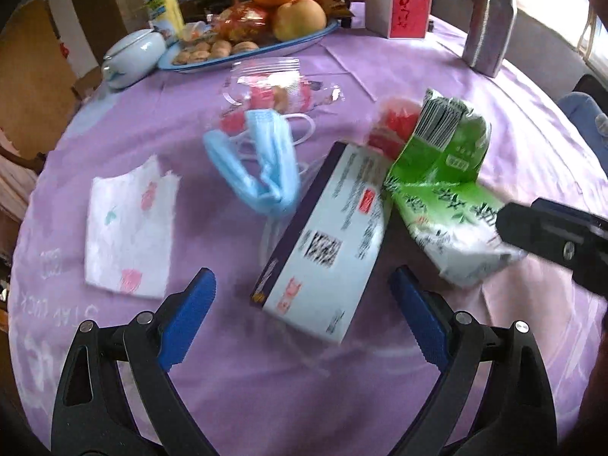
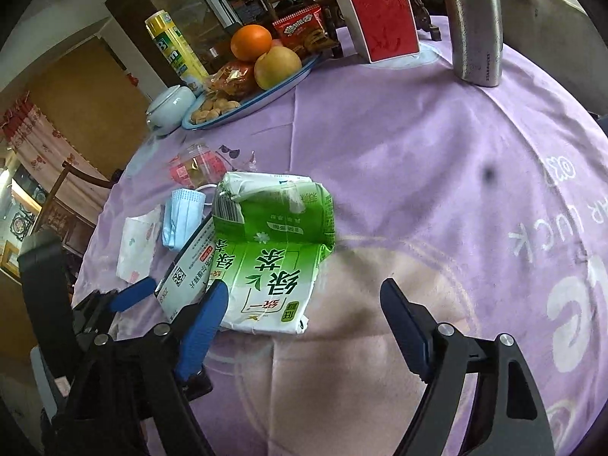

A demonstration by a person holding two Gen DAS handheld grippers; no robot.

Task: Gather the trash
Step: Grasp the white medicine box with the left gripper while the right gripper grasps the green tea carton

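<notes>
On the purple tablecloth [image 1: 266, 399] lies a cluster of trash. A white medicine box [image 1: 326, 243] rests tilted, its near end between the fingers of my open left gripper [image 1: 302, 285], untouched by the pads. Beyond it are a blue face mask [image 1: 262, 163], a printed napkin [image 1: 129, 228] and a clear plastic wrapper [image 1: 273, 91]. A crumpled green tea carton [image 2: 273, 250] lies just ahead of my open right gripper [image 2: 306, 292], its near end inside the jaws beside the left finger. The box [image 2: 190, 269], mask [image 2: 182, 220] and napkin [image 2: 136, 247] sit left of it.
At the back stand a blue-rimmed fruit plate [image 2: 288, 83] with an orange, an apple and cookies, a pale lidded pot [image 2: 171, 108], a yellow-green can [image 2: 174, 45], a red-faced box [image 2: 380, 19] and a silver bottle [image 2: 475, 26]. The table's edge curves along the left.
</notes>
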